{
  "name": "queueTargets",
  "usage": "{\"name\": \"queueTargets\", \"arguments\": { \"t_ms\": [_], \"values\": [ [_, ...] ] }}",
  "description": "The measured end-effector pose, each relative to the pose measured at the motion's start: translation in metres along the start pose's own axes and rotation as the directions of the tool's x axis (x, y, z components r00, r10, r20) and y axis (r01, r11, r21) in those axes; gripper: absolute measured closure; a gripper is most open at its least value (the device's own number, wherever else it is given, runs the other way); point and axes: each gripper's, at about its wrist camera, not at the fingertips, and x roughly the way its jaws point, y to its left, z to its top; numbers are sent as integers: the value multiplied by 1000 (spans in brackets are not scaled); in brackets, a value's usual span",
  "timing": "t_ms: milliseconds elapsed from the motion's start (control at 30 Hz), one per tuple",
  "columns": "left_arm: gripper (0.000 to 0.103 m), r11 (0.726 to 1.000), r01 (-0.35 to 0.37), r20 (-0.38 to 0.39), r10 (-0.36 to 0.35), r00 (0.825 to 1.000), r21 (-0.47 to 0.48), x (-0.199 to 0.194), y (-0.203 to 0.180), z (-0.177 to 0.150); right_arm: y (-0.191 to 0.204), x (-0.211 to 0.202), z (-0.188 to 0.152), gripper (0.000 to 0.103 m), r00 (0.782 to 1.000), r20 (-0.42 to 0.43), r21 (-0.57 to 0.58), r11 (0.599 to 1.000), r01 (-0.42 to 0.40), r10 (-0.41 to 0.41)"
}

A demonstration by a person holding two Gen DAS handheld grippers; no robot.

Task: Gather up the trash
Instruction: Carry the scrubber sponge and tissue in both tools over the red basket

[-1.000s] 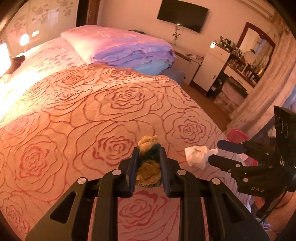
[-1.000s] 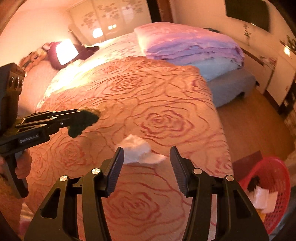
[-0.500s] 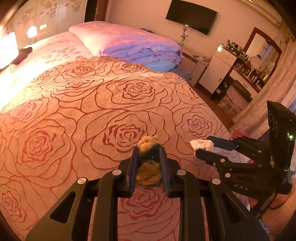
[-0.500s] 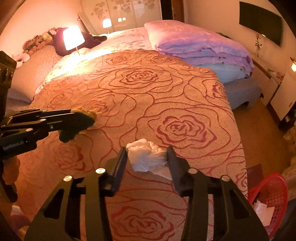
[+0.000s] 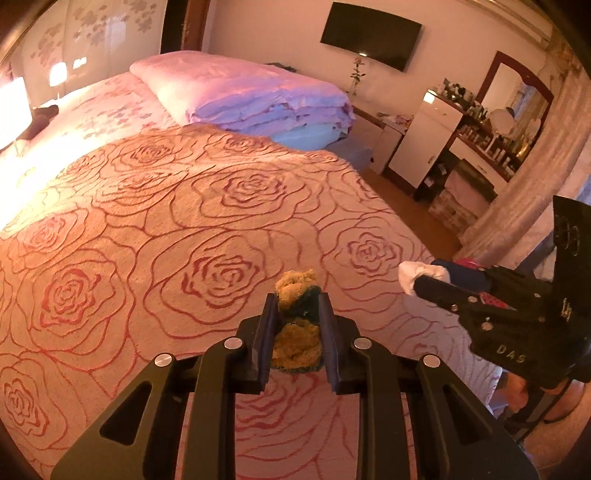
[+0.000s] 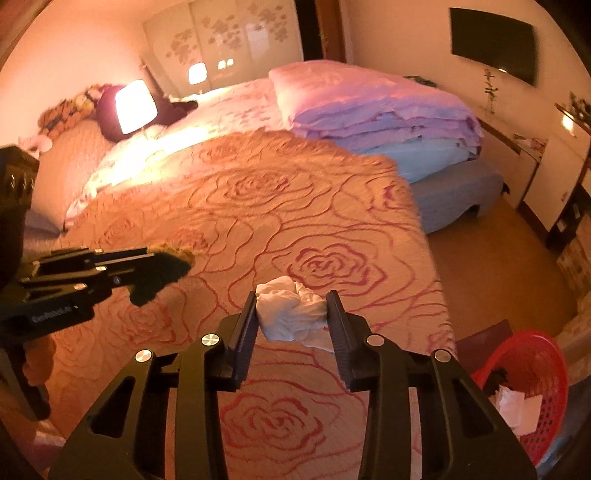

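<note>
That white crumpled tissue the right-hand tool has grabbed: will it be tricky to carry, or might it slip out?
The white crumpled tissue looks soft and very light: it is bunched into folds between the right tool fingers. It probably squashes rather than resists, so slipping seems unlikely. A loose flap hangs below, which might flutter or snag on the way to the red basket.

Home bedroom. Large bed (image 5: pixel 207 206) with rose-pattern bedspread fills most of both views; folded pink quilt (image 5: pixel 255 98) stacked at far side. Lit bedside lamp (image 6: pixel 133 107) far left, stuffed toys (image 6: pixel 70 107) beside it. Wall-mounted TV (image 5: pixel 371 35) on far wall, dressing table with mirror (image 5: pixel 515 96) and cluttered bottles far right, white cabinet (image 5: pixel 424 144) next to it. Wardrobe with floral sliding doors (image 6: pixel 229 37) far back. Red basket (image 6: pixel 532 387) on floor near right.
</note>
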Motion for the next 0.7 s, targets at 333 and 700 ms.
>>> {"name": "queueTargets", "arguments": {
  "t_ms": [333, 700],
  "values": [
    [82, 998, 36, 11, -37, 999, 60, -1, -37, 9, -40, -41, -5, 67, 996, 75, 118, 992, 48, -57],
    [82, 984, 92, -10, -92, 996, 155, 11, -86, 17, -86, -64, -24, 67, 986, 89, 227, 967, 120, -143]
  ]
}}
